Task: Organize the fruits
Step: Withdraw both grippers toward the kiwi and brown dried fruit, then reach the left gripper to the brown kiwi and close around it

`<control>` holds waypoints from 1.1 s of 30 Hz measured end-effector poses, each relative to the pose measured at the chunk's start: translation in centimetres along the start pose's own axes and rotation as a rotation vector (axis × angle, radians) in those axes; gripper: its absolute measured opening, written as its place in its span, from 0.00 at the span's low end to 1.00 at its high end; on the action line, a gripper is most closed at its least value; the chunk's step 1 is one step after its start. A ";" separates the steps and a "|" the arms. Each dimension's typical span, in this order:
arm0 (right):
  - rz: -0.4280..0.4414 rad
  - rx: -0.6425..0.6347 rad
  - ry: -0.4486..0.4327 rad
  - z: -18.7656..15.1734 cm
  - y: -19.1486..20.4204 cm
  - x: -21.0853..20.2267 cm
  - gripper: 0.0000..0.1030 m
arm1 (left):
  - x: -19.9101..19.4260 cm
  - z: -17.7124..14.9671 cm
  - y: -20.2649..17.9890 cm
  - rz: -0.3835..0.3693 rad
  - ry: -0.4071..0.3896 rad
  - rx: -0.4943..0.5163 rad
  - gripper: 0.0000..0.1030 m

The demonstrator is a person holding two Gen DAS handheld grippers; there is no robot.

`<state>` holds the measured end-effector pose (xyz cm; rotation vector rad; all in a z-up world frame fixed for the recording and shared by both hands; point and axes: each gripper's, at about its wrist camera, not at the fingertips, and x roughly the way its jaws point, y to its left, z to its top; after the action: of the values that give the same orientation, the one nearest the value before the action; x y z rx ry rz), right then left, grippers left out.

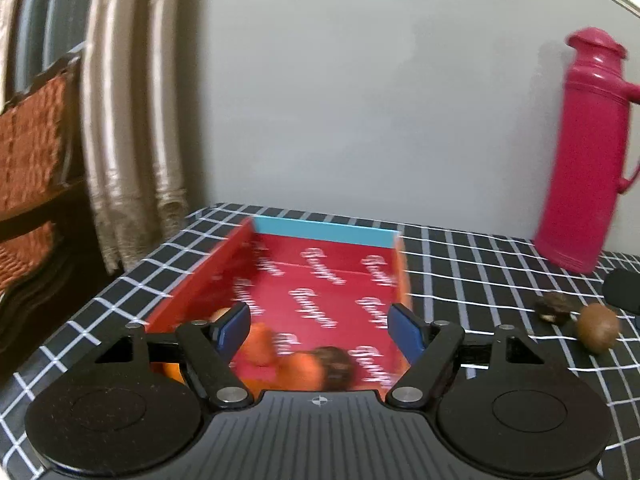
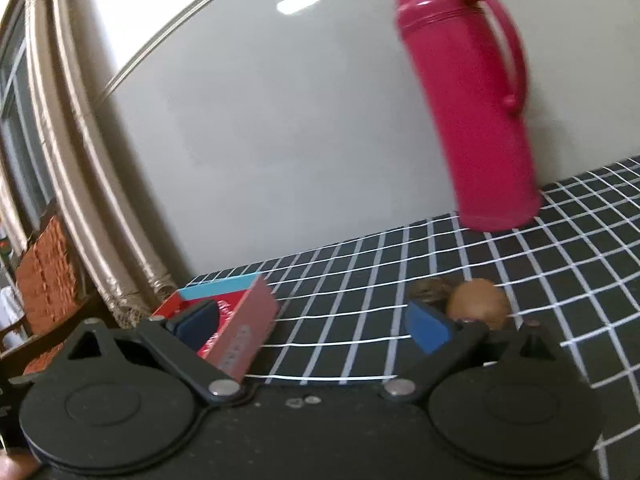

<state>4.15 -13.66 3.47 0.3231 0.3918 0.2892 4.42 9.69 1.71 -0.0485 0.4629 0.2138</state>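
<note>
Fruits in the red box (image 1: 320,280) were blurred – orange pieces (image 1: 260,344) and one dark round fruit (image 1: 334,364) at its near end, partly cut off by the left gripper (image 1: 320,324). The box's long axis ran away from that camera, blue end wall farthest. A brown fruit (image 1: 598,328) and a dark shrivelled one (image 1: 554,307) lay outside on the checked worktop (image 1: 480,264), near a pink flask (image 1: 580,160). The right gripper (image 2: 316,322) and the left both had jaws spread, pinching nothing.
</note>
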 end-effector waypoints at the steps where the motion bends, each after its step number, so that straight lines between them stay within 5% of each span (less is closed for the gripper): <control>1: -0.018 0.007 -0.005 0.1 -0.6 -0.3 0.99 | 0.0 0.0 -0.7 -0.012 0.002 0.008 0.75; 4: -0.046 0.033 -0.011 0.3 -2.2 -1.1 1.00 | 0.2 -0.2 -3.0 -0.043 0.008 0.036 0.85; 20: -0.140 0.131 -0.030 0.1 -8.6 -5.9 1.00 | 1.4 -1.0 -12.6 -0.149 0.071 0.158 0.93; 33: -0.175 0.164 -0.043 -0.3 -11.5 -8.0 1.00 | 3.4 -0.7 -15.9 -0.180 0.076 0.185 0.94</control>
<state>-0.66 -26.70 1.72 0.4521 0.3998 0.0786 10.54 -5.23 -0.44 0.0832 0.5492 -0.0086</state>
